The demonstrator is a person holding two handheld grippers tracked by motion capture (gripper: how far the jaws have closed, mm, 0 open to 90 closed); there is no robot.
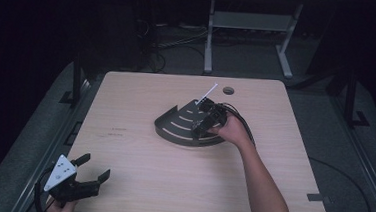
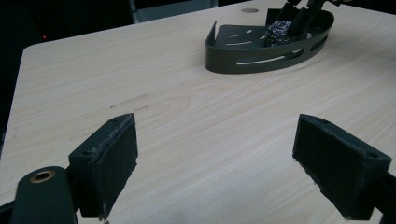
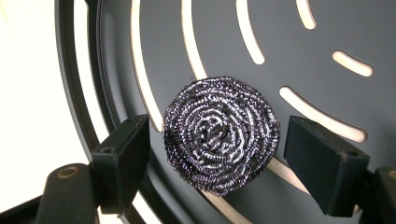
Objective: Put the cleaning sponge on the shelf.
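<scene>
- High view: a light wooden table point(image 1: 170, 185) carries a dark, fan-shaped slotted tray point(image 1: 177, 124) a little beyond its middle.
- The right gripper point(image 1: 205, 121) reaches into the right part of that tray, held by the person's right hand point(image 1: 232, 130), whose forearm comes in from the lower edge. Its jaw opening cannot be told from this view.
- A thin white stick point(image 1: 207, 93) rises behind the tray, near a round hole point(image 1: 228, 91) in the tabletop.
- The left gripper point(image 1: 94, 167) sits at the near left corner of the table, well apart from the tray, with a grey three-cornered plate point(image 1: 60, 173) on top and its jaws spread wide over bare wood.
- Left gripper view: both black jaws stand far apart with nothing between them, above the bare tabletop point(image 2: 187, 121).
- Farther off, the tray point(image 2: 243, 58) shows its curved, slotted wall; a steel wool scourer point(image 2: 279, 31) lies inside it, with the right gripper point(image 2: 303, 11) coming down just beside it.
- Right gripper view: the scourer point(image 3: 222, 133), a round coil of shiny metal wire, rests on the tray floor point(image 3: 327, 42) between the two jaws.
- The jaws stand open on either side of the scourer; the left one is just beside it and the right one a small gap away, neither pressing it.
- The tray's rim point(image 3: 67, 70) curves along the left, with pale table beyond.
</scene>
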